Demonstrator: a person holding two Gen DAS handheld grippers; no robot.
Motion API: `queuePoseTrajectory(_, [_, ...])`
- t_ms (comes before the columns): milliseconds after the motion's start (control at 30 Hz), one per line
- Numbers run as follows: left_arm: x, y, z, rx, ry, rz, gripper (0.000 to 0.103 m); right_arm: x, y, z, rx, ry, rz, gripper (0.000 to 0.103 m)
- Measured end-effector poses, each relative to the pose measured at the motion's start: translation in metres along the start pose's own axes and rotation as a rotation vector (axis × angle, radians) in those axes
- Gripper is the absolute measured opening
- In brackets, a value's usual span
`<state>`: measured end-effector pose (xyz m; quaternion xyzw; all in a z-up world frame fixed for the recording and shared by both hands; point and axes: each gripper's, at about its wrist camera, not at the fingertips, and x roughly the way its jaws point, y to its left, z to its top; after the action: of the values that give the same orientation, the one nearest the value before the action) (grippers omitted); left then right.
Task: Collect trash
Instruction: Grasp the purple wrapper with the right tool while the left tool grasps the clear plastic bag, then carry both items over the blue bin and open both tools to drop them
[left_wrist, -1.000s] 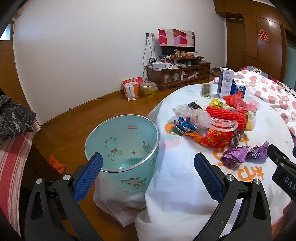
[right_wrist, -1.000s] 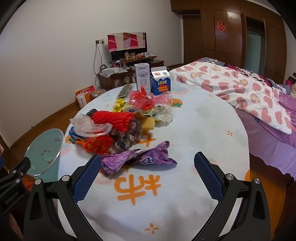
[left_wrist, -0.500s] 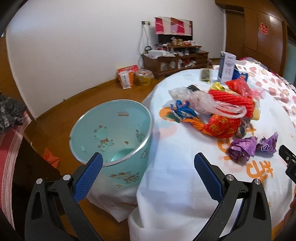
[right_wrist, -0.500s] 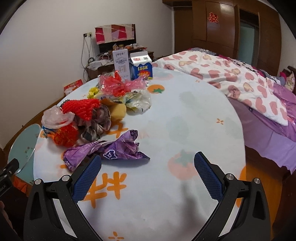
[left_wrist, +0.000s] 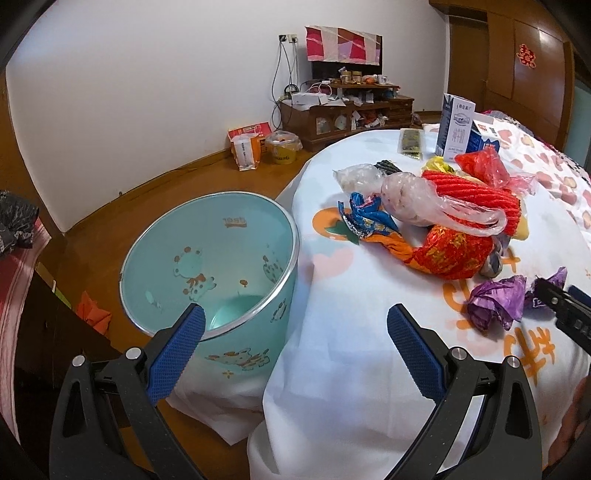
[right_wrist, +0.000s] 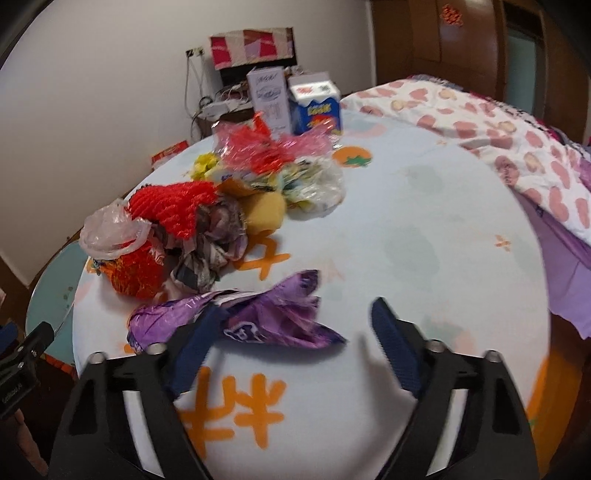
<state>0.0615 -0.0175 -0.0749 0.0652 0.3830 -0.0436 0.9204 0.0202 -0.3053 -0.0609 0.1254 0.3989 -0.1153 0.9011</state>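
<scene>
A crumpled purple wrapper (right_wrist: 266, 317) lies on the white-clothed round table (right_wrist: 424, 258), also visible in the left wrist view (left_wrist: 495, 302). My right gripper (right_wrist: 297, 314) is around it with its jaws closing. The left finger overlaps the wrapper's middle and the right finger stands apart from its tip. Beyond it sits a trash pile: red net (right_wrist: 173, 206), clear bag (right_wrist: 110, 232), red-orange wrapper (left_wrist: 450, 254), blue wrapper (left_wrist: 365, 221). An empty teal bin (left_wrist: 155, 258) stands beside the table. My left gripper (left_wrist: 295, 317) hangs open between the bin and the table edge, holding nothing.
Two cartons (right_wrist: 314, 107) stand at the table's far side. A bed with a heart-print quilt (right_wrist: 517, 147) borders the table on the right. A wooden TV cabinet (left_wrist: 347, 114) and a yellow tub (left_wrist: 282, 147) sit by the far wall. The tablecloth drapes over the table edge next to the bin.
Both grippers have sunk toward the table. The right one has closed in on the purple wrapper and its jaws have narrowed. The left one has drawn nearer the bin, still open.
</scene>
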Motion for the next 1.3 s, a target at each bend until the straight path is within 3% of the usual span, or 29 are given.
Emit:
queuePoseTrajectory(67, [0.001,-0.001,0.003,0.003,-0.004,0.0,0.096,0.009,0.004,0.001,0.0,0.037,0.042,0.052])
queuePoseTrajectory(367, [0.002,-0.008,0.027,0.002,-0.039,-0.027,0.094,-0.007,0.005,0.013,-0.042,-0.04,0.035,0.031])
queuePoseTrajectory(400, [0.002,-0.01,0.032,-0.001,-0.045,-0.045,0.094,-0.011,0.003,0.018,-0.04,-0.059,0.027,0.024])
queuePoseTrajectory(633, [0.009,-0.035,0.069,-0.02,-0.071,-0.141,0.093,-0.03,-0.014,0.043,-0.018,-0.17,-0.03,0.024])
queuePoseTrajectory(767, [0.033,-0.053,0.08,-0.04,-0.016,-0.182,0.086,-0.029,-0.02,0.046,0.006,-0.176,-0.027,0.024])
queuePoseTrajectory(867, [0.054,-0.062,0.082,-0.074,0.05,-0.238,0.078,-0.023,-0.021,0.041,0.008,-0.16,-0.027,0.024])
queuePoseTrajectory(967, [0.067,-0.074,0.082,-0.05,0.068,-0.237,0.06,-0.02,-0.026,0.038,0.018,-0.14,-0.02,0.024])
queuePoseTrajectory(1033, [0.074,-0.076,0.079,-0.034,0.077,-0.249,0.034,-0.021,-0.027,0.036,0.02,-0.138,-0.027,0.024])
queuePoseTrajectory(1133, [0.07,-0.07,0.08,-0.049,0.071,-0.27,0.026,-0.027,-0.031,0.037,0.031,-0.152,-0.043,0.024])
queuePoseTrajectory(1300, [0.035,-0.056,0.083,-0.03,-0.018,-0.262,0.025,-0.055,-0.031,0.044,0.041,-0.237,-0.067,0.024])
